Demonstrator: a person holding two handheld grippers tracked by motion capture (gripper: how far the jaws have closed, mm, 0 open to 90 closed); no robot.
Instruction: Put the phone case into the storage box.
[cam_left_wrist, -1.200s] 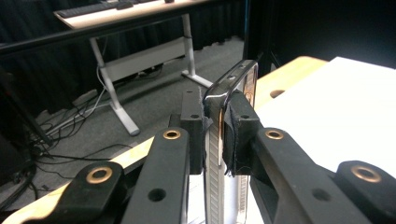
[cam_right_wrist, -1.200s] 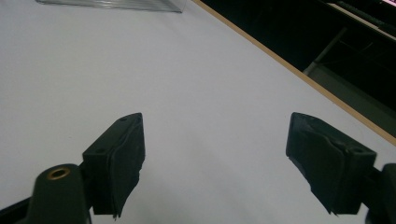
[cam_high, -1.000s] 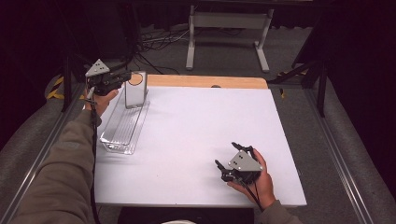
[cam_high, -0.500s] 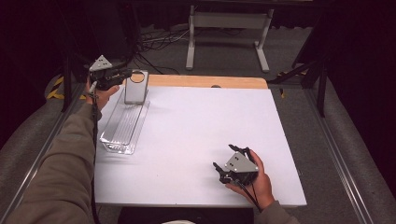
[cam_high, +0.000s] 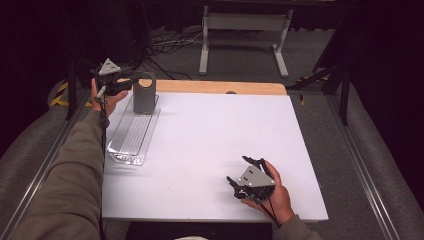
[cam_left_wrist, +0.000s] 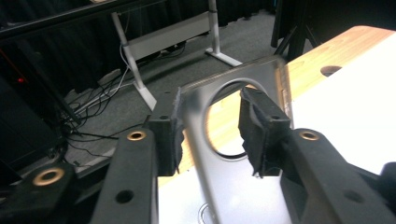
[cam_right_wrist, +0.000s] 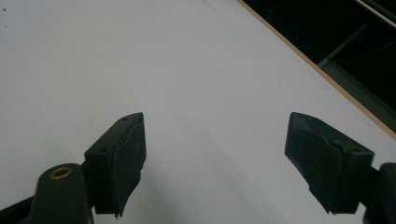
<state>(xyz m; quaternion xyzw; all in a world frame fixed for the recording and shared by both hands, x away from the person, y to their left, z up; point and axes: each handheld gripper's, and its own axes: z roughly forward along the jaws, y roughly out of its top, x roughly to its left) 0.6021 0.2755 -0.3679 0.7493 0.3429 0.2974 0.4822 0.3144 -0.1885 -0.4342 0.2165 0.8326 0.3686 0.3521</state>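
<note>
A grey metal container (cam_high: 144, 97) with a round hole near its top stands upright at the far end of a clear plastic tray (cam_high: 131, 142). My left gripper (cam_high: 131, 80) reaches its upper edge from the left. In the left gripper view the container's thin wall (cam_left_wrist: 201, 154) runs between the jaws of this gripper (cam_left_wrist: 210, 126). The jaws have just been opening: one pad (cam_left_wrist: 170, 140) sits beside the wall and the other (cam_left_wrist: 257, 126) stands clear of it. My right gripper (cam_high: 239, 170) rests near the table's front, open with nothing in it (cam_right_wrist: 212, 158).
The white tabletop (cam_high: 215, 135) has a wooden strip (cam_high: 215, 87) along its far edge, with a small hole in it. Beyond that, a metal stand (cam_high: 245, 30) and cables lie on the floor. Rails run along both sides of the table.
My left gripper has shifted slightly right, onto the top of the container, which stays at the tray's far end. The right hand has not moved.
</note>
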